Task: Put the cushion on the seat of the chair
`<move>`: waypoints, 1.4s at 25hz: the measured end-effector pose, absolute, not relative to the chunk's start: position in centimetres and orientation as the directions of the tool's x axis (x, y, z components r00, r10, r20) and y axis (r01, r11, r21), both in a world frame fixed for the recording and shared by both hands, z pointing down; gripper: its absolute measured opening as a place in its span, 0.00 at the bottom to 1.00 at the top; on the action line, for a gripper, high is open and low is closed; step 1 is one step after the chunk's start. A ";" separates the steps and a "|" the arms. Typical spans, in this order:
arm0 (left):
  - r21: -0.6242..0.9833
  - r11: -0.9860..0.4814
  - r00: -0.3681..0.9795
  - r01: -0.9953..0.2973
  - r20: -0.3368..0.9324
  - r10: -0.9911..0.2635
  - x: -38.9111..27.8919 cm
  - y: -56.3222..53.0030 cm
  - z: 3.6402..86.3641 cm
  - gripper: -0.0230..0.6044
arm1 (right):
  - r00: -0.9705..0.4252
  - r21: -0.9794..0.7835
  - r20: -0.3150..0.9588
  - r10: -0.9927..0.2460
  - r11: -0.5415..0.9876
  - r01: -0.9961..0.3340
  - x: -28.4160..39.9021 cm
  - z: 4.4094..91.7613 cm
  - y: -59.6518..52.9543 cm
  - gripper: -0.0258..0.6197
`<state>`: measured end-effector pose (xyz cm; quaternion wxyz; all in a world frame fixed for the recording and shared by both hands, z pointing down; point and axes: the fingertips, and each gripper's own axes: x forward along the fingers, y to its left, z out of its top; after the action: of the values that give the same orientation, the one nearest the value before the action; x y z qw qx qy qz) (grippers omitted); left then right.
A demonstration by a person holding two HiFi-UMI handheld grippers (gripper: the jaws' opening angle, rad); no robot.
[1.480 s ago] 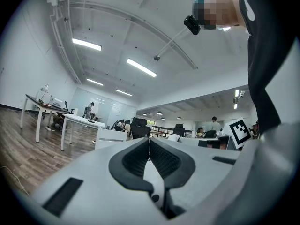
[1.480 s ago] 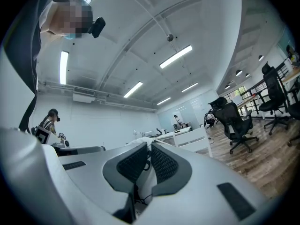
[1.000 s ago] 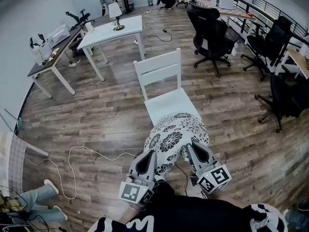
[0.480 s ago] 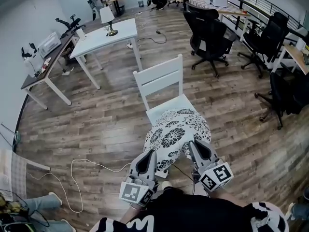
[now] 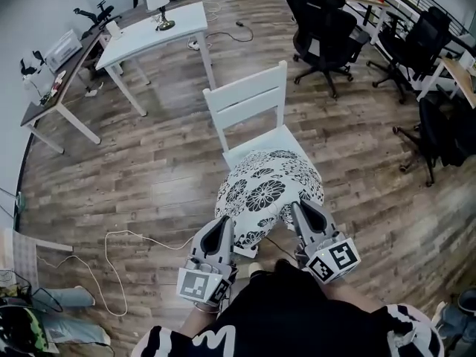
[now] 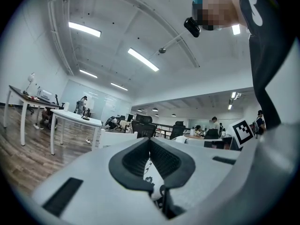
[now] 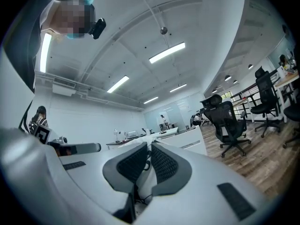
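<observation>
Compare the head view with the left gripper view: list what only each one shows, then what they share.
Only the head view: the whole patterned cushion held over the front of the white chair, the right gripper gripping its edge, and a loose white cable. Only the left gripper view: the ceiling strip lights, and a close look at the jaws pinched shut on cushion fabric. Both: the left gripper, the chair and the white table.

The cushion (image 5: pixel 266 190) lies over the front of the chair (image 5: pixel 245 94) seat, with the left gripper (image 5: pixel 223 223) at its near-left edge and the right gripper (image 5: pixel 301 208) at its near-right. Behind the chair, a table (image 5: pixel 141 43) stands left and an office chair (image 5: pixel 327 32) right.
</observation>
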<state>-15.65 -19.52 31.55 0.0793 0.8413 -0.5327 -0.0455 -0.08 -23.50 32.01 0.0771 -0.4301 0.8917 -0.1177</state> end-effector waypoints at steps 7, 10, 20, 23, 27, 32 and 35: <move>0.223 -0.368 0.386 -0.903 0.046 -0.921 -15.4 -20.1 32.8 0.05 | -0.630 -0.257 0.040 -0.776 0.601 -0.757 1.0 34.1 -25.4 0.09; 0.239 -0.351 0.375 -0.905 0.060 -0.925 -15.3 -19.9 33.8 0.05 | -0.629 -0.252 0.060 -0.775 0.598 -0.761 1.1 35.5 -26.1 0.09; 0.267 -0.312 0.353 -0.912 0.119 -0.928 -14.0 -19.7 37.7 0.05 | -0.608 -0.259 0.141 -0.781 0.564 -0.784 3.1 41.8 -28.5 0.09; 0.280 -0.304 0.351 -0.910 0.133 -0.927 -13.9 -19.4 39.2 0.05 | -0.606 -0.253 0.169 -0.777 0.560 -0.789 3.1 44.1 -28.7 0.09; 0.298 -0.294 0.350 -0.908 0.158 -0.923 -13.0 -20.0 40.0 0.05 | -0.593 -0.264 0.216 -0.775 0.539 -0.800 3.8 46.6 -30.1 0.09; 0.310 -0.282 0.351 -0.908 0.194 -0.916 -12.7 -19.8 42.1 0.05 | -0.587 -0.264 0.250 -0.770 0.529 -0.807 3.8 49.5 -30.8 0.09; 0.320 -0.269 0.347 -0.908 0.217 -0.912 -12.6 -20.4 42.9 0.05 | -0.587 -0.263 0.279 -0.760 0.527 -0.808 3.9 51.1 -31.6 0.09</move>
<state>-12.56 -20.42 42.87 0.1970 0.7967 -0.5714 -0.0053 3.91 -31.60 51.07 -0.0647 -0.4500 0.8714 -0.1842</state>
